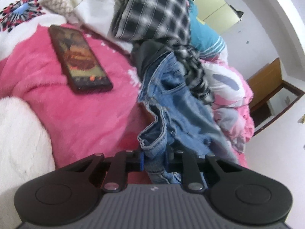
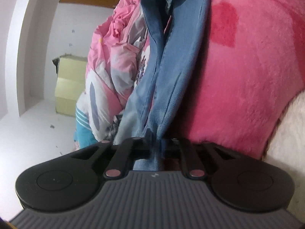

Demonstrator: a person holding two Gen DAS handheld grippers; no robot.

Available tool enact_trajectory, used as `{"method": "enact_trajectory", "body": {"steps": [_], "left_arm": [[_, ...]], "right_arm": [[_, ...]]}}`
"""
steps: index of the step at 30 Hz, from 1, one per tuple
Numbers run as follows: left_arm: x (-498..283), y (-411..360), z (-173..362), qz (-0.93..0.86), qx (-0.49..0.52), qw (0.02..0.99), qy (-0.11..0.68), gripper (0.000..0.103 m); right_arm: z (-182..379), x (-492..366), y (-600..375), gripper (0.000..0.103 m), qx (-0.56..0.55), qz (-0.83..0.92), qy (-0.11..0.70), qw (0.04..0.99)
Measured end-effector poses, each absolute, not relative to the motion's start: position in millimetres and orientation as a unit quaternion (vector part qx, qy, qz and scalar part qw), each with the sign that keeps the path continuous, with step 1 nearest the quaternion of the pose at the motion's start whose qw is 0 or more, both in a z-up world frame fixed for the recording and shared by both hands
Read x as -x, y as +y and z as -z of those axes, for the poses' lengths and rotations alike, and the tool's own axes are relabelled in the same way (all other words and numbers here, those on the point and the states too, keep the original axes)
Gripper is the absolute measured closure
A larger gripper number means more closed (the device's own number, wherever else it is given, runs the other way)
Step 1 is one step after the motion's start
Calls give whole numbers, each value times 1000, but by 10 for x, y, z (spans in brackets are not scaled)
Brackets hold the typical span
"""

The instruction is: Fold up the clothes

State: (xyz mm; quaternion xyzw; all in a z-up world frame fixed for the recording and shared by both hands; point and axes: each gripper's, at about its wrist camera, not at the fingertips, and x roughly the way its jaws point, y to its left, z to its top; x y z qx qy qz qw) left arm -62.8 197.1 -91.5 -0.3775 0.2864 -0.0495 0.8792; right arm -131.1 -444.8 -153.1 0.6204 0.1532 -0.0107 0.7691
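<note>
No legible writing. Pink fleece blanket [image 1: 80, 118] covers the bed; heaped clothes behind: plaid shirt [image 1: 152, 13], pink floral quilt [image 1: 230, 99]. Lit phone [image 1: 79, 59] lies on the blanket. Faded blue jeans [image 1: 177, 105], frayed, stretch between left gripper [image 1: 154, 162] and right gripper [image 2: 155, 148], both pinching denim.

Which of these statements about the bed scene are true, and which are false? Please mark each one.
1. The left gripper is shut on the jeans. True.
2. The phone lies on top of the jeans. False: it lies on the pink blanket, apart from them.
3. The right gripper is open and empty. False: it is shut on blue denim.
4. A plaid garment is in the clothes pile. True.
</note>
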Motion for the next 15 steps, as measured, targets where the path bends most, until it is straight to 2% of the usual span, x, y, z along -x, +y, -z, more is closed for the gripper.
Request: {"method": "enact_trajectory", "body": {"steps": [9, 12, 15], "left_arm": [[751, 2296, 708, 33, 368, 885, 283, 88], [717, 2308, 869, 27, 363, 880, 306, 88], [672, 2306, 1029, 18, 360, 872, 331, 87]], "right_arm": [[1016, 1754, -4116, 100, -573, -2, 170, 801], [1200, 1812, -4107, 99, -562, 21, 205, 801], [1394, 1773, -4180, 94, -565, 38, 243, 788]]}}
